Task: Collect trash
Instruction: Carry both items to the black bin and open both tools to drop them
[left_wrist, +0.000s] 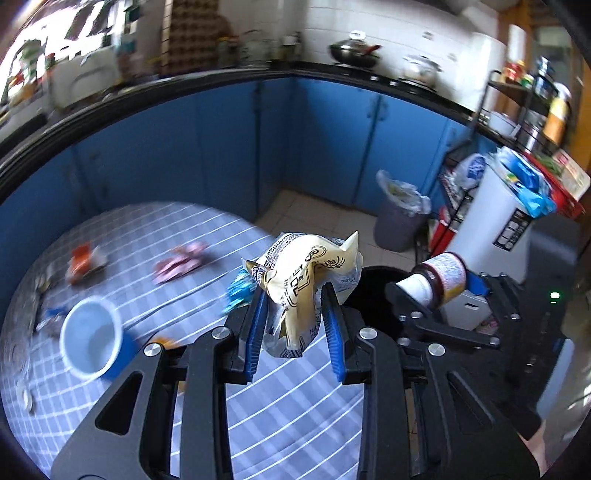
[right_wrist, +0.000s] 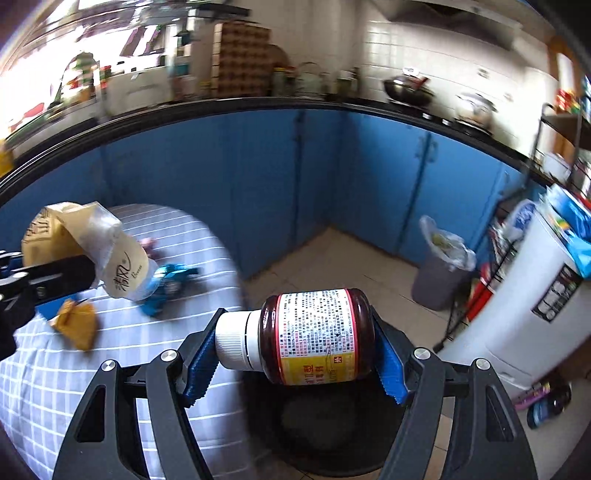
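Observation:
My left gripper (left_wrist: 295, 317) is shut on a crumpled cream-yellow wrapper (left_wrist: 306, 280) and holds it above the table's right edge; the wrapper also shows in the right wrist view (right_wrist: 92, 243). My right gripper (right_wrist: 295, 354) is shut on a brown bottle with a white cap (right_wrist: 314, 336), held sideways over a black bin (right_wrist: 332, 424). The bottle (left_wrist: 439, 277) and bin (left_wrist: 373, 291) also show in the left wrist view. On the checked tablecloth (left_wrist: 288, 406) lie a blue wrapper (right_wrist: 170, 280), a pink wrapper (left_wrist: 181, 262), an orange-red wrapper (left_wrist: 85, 262) and a yellow wrapper (right_wrist: 77, 321).
A blue-and-white cup (left_wrist: 92, 339) lies on its side on the table. A grey lined bin (right_wrist: 439, 266) stands on the floor by the blue cabinets (right_wrist: 258, 184). A white appliance (right_wrist: 524, 306) and a wire rack (left_wrist: 465, 192) stand at the right.

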